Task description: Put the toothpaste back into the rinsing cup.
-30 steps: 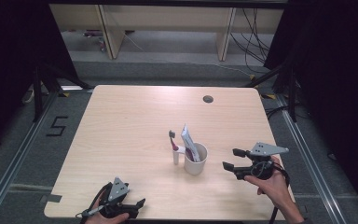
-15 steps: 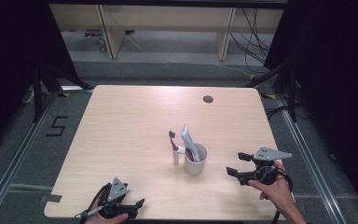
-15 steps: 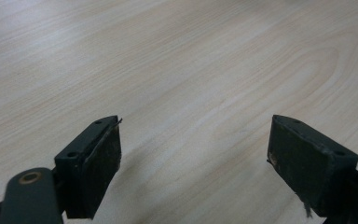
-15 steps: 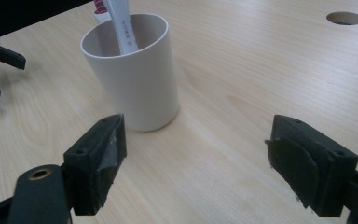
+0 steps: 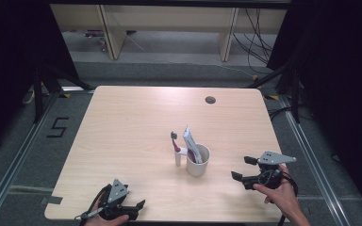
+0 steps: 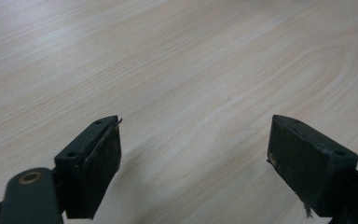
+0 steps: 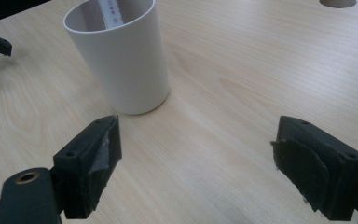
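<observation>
A white cup [image 5: 198,162] stands on the wooden table [image 5: 136,127], right of its middle. A white toothpaste tube [image 5: 192,143] leans inside it. A toothbrush [image 5: 175,147] rises upright at the cup's left side; I cannot tell whether it is inside. My right gripper [image 5: 242,168] lies to the right of the cup, apart from it, pointing at it. Its jaws have just been opening and hold nothing. In the right gripper view the cup [image 7: 121,60] stands beyond the open right gripper [image 7: 196,158]. My left gripper [image 5: 136,207] rests open at the near edge, over bare wood [image 6: 193,158].
A round cable hole [image 5: 210,100] sits near the table's far edge. Beyond the table are wooden furniture legs [image 5: 108,33] and cables on the floor. Metal rails [image 5: 306,155] run along both sides of the table.
The right gripper has drawn back slightly from the cup toward the right and the near edge, and its jaws stand wider apart. The left gripper has not moved.
</observation>
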`<state>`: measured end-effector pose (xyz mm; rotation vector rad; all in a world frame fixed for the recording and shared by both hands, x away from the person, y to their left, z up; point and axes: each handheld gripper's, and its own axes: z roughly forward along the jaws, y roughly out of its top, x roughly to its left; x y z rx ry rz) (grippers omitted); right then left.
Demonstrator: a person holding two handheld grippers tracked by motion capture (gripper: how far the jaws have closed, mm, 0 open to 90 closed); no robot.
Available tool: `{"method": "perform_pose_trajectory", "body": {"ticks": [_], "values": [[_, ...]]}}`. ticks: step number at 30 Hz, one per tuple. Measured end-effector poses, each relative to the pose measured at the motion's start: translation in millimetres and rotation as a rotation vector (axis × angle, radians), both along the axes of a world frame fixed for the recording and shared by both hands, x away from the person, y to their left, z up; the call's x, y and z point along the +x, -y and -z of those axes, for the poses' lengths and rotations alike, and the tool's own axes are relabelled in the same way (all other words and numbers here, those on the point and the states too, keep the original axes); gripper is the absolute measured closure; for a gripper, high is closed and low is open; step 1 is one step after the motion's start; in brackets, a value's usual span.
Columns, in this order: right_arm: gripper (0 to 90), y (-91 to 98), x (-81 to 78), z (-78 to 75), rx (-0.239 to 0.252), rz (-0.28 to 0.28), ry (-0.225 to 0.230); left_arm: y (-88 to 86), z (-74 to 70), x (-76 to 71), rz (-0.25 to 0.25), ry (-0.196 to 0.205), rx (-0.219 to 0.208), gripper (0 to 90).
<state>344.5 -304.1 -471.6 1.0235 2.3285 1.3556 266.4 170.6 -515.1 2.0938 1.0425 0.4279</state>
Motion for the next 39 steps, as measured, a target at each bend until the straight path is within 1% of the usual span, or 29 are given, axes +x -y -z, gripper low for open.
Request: {"method": "perform_pose_trajectory", "body": {"ticks": [3,5,6,7,8,9,10,11,12,13,14,15,16,19,20,21,22,24,26,28,29,30,32,33,34,36,37,38,39], "values": [[16.0,0.4,-0.3,0.7,-0.01,-0.003,-0.004,-1.2,-0.8,0.6,0.006,-0.004,0.017,17.0],[16.0,0.3,-0.7,0.7,-0.011,-0.006,-0.005,-1.0,-0.3,0.3,0.009,-0.007,0.007,17.0],[16.1,0.7,-0.9,0.5,-0.023,0.002,0.007,-1.2,-0.3,0.4,0.01,-0.007,0.013,17.0],[16.1,-1.1,-2.8,0.8,-0.001,0.003,-0.034,-0.2,0.3,0.3,0.001,-0.002,0.002,17.0],[16.1,-0.8,-3.7,0.4,-0.009,0.008,-0.038,-0.1,0.3,0.0,0.001,-0.004,0.001,17.0],[16.1,0.1,-3.0,0.7,-0.019,0.004,-0.011,0.0,0.2,-0.4,0.003,-0.005,0.003,17.0],[16.1,0.7,-2.8,0.8,-0.026,-0.001,-0.008,-1.1,-0.3,-0.3,0.013,-0.007,0.017,17.0],[16.1,0.4,-3.4,1.2,-0.019,0.001,-0.009,-0.2,0.1,-1.2,0.009,-0.005,-0.004,17.0],[16.1,0.6,-5.6,1.3,-0.021,0.015,-0.022,-0.3,0.0,-1.3,0.009,-0.005,-0.006,17.0],[16.1,2.6,-4.8,1.8,-0.038,0.009,0.007,-0.4,0.0,-1.2,0.008,-0.004,-0.004,17.0],[16.1,1.8,-7.1,2.2,-0.023,0.009,-0.031,-0.5,0.1,-0.9,0.008,-0.004,-0.005,17.0],[16.1,1.8,-8.8,3.4,-0.016,0.011,-0.037,-0.5,0.2,-0.8,0.006,-0.004,-0.001,17.0],[16.1,4.2,-8.3,3.9,-0.043,0.009,-0.001,-0.1,0.5,-0.9,0.005,-0.002,-0.006,17.0],[16.1,5.7,-13.3,5.6,-0.054,0.012,-0.023,-0.6,-0.4,-0.6,0.012,-0.007,0.003,17.0],[16.1,6.8,-13.8,6.4,-0.061,0.012,-0.005,-0.8,-0.5,-0.6,0.016,-0.007,0.008,17.0],[16.1,7.6,-15.6,6.7,-0.063,0.012,-0.017,-0.1,-0.2,-0.9,0.012,-0.005,-0.001,17.0],[16.0,6.9,-18.7,7.2,-0.049,0.022,-0.047,0.0,-0.2,-1.1,0.011,-0.004,-0.002,17.0],[15.9,9.1,-19.1,8.8,-0.068,0.016,-0.022,0.2,0.1,-1.0,0.006,0.0,-0.001,17.0],[16.0,10.0,-21.5,10.2,-0.071,0.015,-0.023,0.3,0.4,-0.8,0.008,0.002,-0.003,17.0],[16.0,10.0,-24.4,11.2,-0.066,0.017,-0.04,0.3,-0.1,-1.4,0.013,-0.001,0.001,17.0],[15.9,11.1,-24.9,11.4,-0.083,0.015,-0.028,0.4,-0.1,-1.7,0.011,-0.001,0.0,17.0],[15.9,10.7,-27.0,12.0,-0.083,0.019,-0.046,0.4,-0.1,-1.8,0.011,0.0,-0.001,17.0],[15.9,11.9,-27.4,12.8,-0.104,0.004,-0.028,0.5,-0.1,-1.7,0.012,0.0,0.0,17.0],[15.9,10.0,-30.2,13.1,-0.087,0.014,-0.063,0.5,-0.2,-1.7,0.013,-0.001,0.002,17.0],[15.9,11.5,-29.9,13.3,-0.108,0.004,-0.033,0.8,-0.3,-1.8,0.01,-0.003,0.001,17.0],[15.9,11.4,-30.9,14.6,-0.1,-0.004,-0.038,0.8,-0.1,-1.7,0.008,-0.001,0.005,17.0],[15.9,11.8,-32.3,14.4,-0.119,-0.001,-0.035,0.7,-0.1,-1.6,0.008,-0.001,0.007,17.0],[15.9,10.5,-34.5,14.7,-0.105,0.006,-0.068,0.8,0.0,-1.7,0.008,-0.001,0.006,17.0],[15.9,10.3,-35.5,15.5,-0.106,0.009,-0.077,0.8,0.0,-1.7,0.007,-0.001,0.006,17.0]]}}
